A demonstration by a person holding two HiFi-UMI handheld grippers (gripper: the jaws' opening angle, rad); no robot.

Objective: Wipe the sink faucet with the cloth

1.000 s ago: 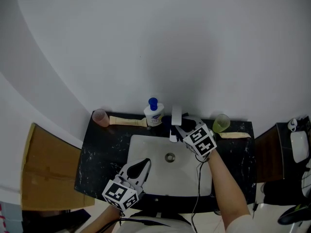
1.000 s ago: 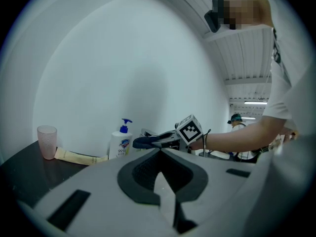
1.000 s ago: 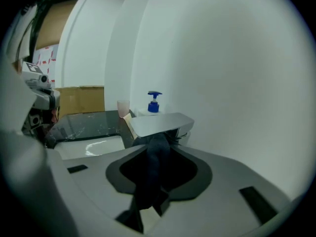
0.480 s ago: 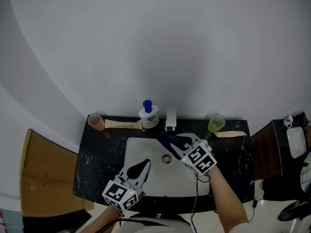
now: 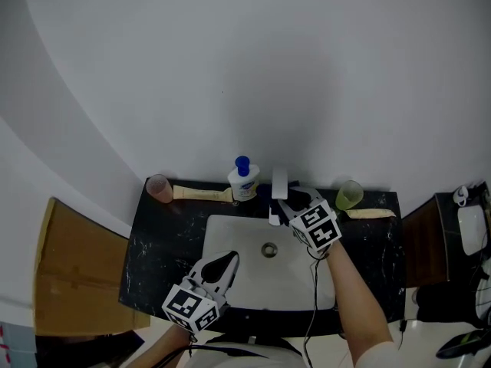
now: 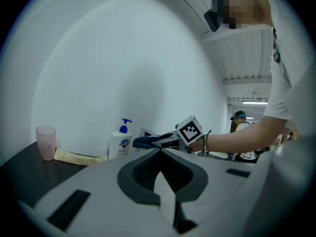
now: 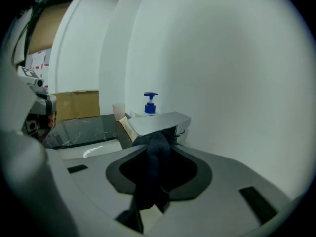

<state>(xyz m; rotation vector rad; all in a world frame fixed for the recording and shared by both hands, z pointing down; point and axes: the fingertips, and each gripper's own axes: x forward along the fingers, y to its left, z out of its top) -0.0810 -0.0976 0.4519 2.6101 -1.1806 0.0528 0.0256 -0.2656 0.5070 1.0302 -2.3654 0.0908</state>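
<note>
The cloth [image 7: 152, 174] is pinched in the right tool [image 5: 282, 202] and held against the faucet [image 5: 278, 182] so it can be rubbed; the left tool [image 6: 159, 151], pressed together and empty, is held aside.

Head view overhead, gripper views low, sharing soap bottle [image 5: 243, 181]

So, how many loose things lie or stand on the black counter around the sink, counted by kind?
Cups: 2, a pink cup and a green cup
Soap pump bottle: 1
Beige flat tubes: 2, a left tube and a right tube
Total: 5
</note>
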